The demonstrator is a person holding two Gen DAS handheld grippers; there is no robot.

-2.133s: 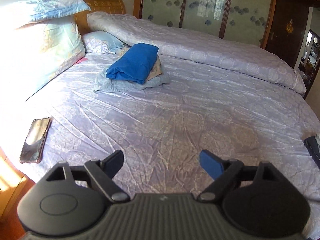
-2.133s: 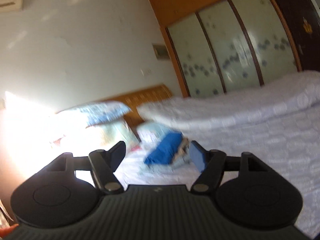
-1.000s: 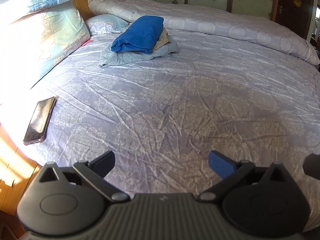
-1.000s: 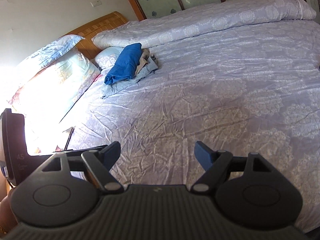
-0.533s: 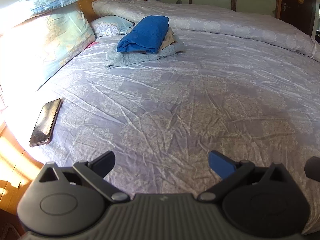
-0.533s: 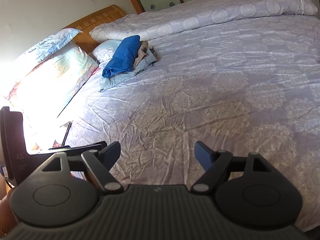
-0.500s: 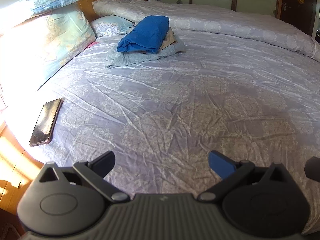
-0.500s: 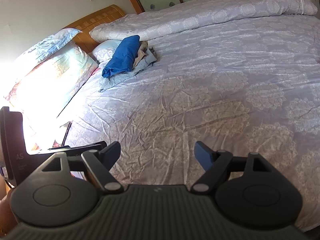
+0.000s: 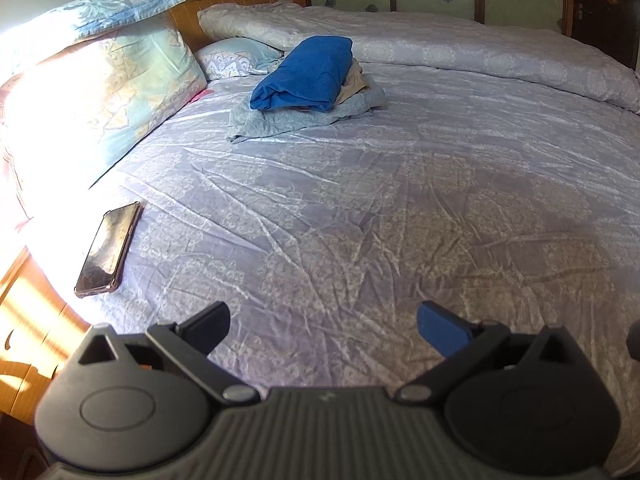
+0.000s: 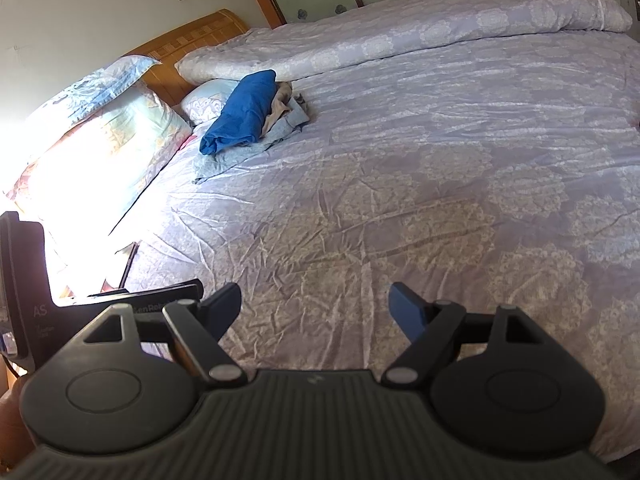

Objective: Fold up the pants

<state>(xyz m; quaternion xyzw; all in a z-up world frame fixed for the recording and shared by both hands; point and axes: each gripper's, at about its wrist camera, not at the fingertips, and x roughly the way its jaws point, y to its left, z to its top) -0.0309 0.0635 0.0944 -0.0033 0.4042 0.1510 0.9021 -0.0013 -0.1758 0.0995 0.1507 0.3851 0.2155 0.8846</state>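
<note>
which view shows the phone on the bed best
The left wrist view: the phone lies whole and unblocked on the bed near its edge. In the right wrist view only a thin sliver shows, washed out by glare and hidden behind the other gripper.

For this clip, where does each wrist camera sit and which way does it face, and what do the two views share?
Left wrist: sits behind the open left gripper, low at the bed's near edge, facing across the bedspread to the clothes pile; a phone lies to its left.
Right wrist: sits behind the open right gripper, facing the same bed, turned toward the headboard; the left gripper's body shows at its left edge.
Shared: the clothes pile, the pillows and the rolled quilt.
</note>
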